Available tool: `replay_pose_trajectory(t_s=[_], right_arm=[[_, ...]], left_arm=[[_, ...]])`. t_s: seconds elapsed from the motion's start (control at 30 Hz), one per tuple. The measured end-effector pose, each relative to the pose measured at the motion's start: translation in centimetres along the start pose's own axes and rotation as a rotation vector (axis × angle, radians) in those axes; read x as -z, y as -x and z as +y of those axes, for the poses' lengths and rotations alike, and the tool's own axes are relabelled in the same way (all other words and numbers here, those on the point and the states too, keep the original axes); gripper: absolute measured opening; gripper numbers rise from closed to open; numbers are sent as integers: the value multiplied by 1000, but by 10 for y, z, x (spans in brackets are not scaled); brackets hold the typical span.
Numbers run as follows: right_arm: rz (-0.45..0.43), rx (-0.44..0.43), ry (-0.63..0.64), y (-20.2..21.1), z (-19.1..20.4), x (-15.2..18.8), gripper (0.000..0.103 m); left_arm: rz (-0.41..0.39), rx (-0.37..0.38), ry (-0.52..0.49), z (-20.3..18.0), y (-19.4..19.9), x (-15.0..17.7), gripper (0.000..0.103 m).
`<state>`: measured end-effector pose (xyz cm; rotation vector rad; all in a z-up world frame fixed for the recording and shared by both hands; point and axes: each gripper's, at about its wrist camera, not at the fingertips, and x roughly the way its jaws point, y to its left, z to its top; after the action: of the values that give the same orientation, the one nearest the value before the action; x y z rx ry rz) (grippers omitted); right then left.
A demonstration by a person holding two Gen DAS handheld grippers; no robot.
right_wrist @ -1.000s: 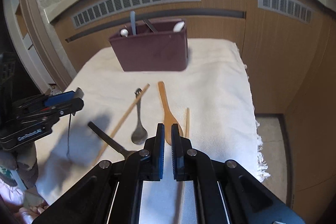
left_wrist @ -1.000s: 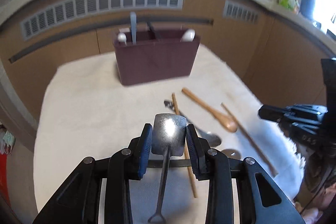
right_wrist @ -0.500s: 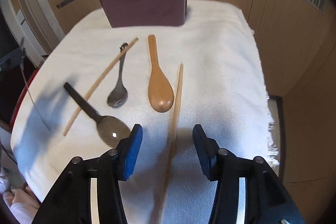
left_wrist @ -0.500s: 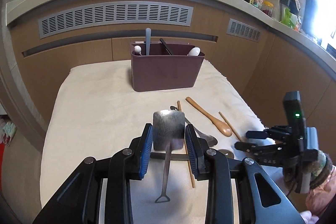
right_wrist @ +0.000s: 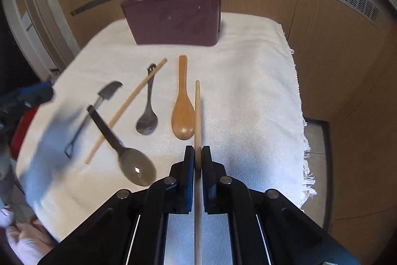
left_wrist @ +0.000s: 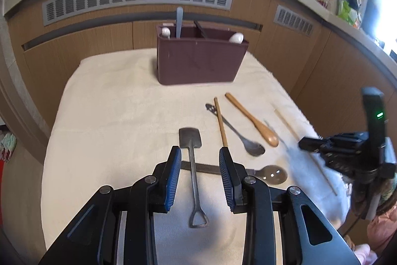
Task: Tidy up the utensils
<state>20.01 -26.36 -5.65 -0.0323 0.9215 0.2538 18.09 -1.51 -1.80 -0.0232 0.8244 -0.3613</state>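
left tongs [left_wrist: 199, 160]: spread, shovel-shaped spoon [left_wrist: 192, 165] lying between | right tongs [right_wrist: 197, 157]: pinching chopstick [right_wrist: 197, 116]

Ahead of my grippers, bare white cloth [left_wrist: 111, 116] lies open on the left up to the maroon utensil holder [left_wrist: 201, 61]. To the right, a chopstick [left_wrist: 220, 126], metal spoon [left_wrist: 238, 133] and wooden spoon [left_wrist: 253, 121] lie near one another, crowding that lane.
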Motion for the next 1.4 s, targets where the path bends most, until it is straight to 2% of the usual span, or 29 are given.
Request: replay_pose_trajectory(t_s=[0.2,0.43,0.57,0.67,0.77,0.87,0.97,1.07,1.27,1.4], right_arm=[[-78,-43,-11,21,6,-7,5],[-92,-65,-8,18,10,-10,5],[-102,-66,-7,20,9,-13,5],[-130,-65,-10,24,7,-15,5],[-171,-55,-24,28,6,-16,5],[-219,-30,-30,32,6,-16,5],[-241,-41,-37,38,9,-17,5],[-266,-53,-35,44,14,-20,5],[-329,-61,-19,58,25,-35,5],[-429,-40,17,83,29,-70,5]], left_arm=[[164,-25,-41,0,-46,-10,34],[374,-66,-60,-3,-105,-43,37],[480,-128,-129,-14,-137,-52,37],[466,-150,-178,-24,-140,-53,34],[358,-149,-192,-30,-124,-45,33],[163,-112,-128,-29,-81,-33,33],[-24,-83,-72,-28,-33,-22,33],[-149,-68,-46,-31,4,-16,33],[-253,-78,-54,-33,28,-39,33],[-339,-66,-84,-35,50,-77,33]])
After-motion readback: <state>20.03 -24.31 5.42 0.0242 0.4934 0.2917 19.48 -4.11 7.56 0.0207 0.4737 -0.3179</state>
